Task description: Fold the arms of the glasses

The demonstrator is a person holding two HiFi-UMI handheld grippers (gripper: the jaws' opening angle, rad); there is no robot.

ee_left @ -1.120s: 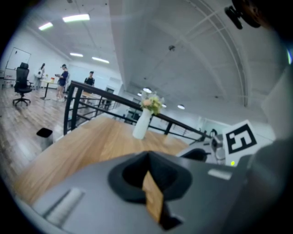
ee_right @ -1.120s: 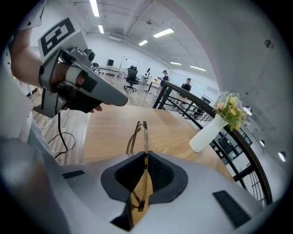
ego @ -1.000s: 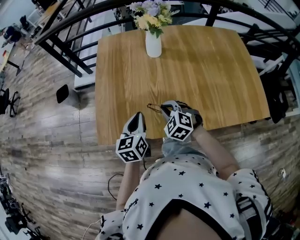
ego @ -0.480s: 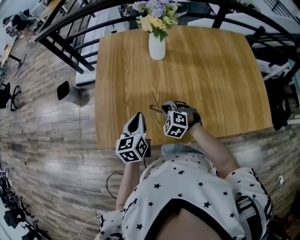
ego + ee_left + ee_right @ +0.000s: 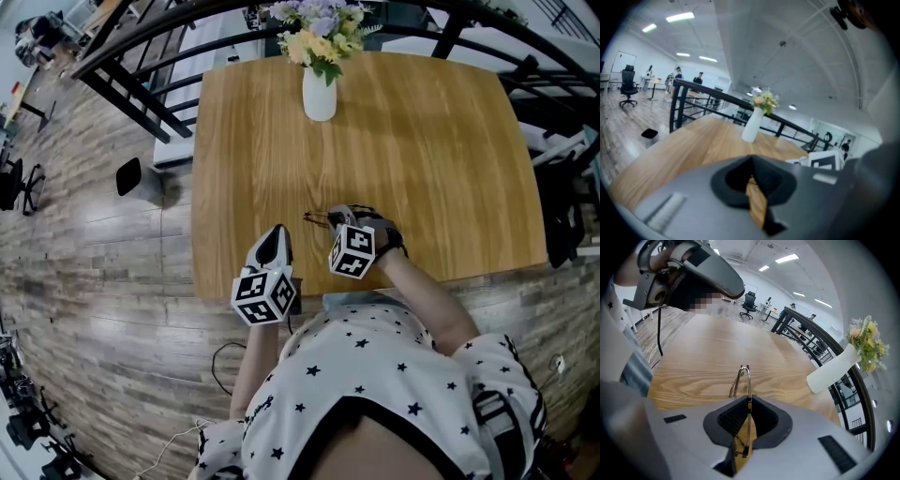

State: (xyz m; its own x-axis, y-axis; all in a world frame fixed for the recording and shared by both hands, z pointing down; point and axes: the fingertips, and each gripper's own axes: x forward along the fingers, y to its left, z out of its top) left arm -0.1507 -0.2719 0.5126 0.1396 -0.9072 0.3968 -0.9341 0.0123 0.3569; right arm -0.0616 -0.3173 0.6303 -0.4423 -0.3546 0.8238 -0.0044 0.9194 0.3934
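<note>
Thin gold-wire glasses are pinched edge-on between the pads of my right gripper, which is shut on them; their free end sticks out ahead of the jaws, just above the wooden table. In the head view the glasses show as a thin dark line left of the right gripper, near the table's front edge. My left gripper hovers at that front edge, to the left of the right one. Its jaws are shut with nothing in them. Whether the arms are folded I cannot make out.
A white vase with flowers stands at the far middle of the wooden table; it also shows as the vase and the vase in the gripper views. A black railing runs past the table's far left. Plank floor lies left.
My right gripper has sunk a little toward the tabletop with the glasses still in it. The left gripper has hardly shifted and stays shut.
</note>
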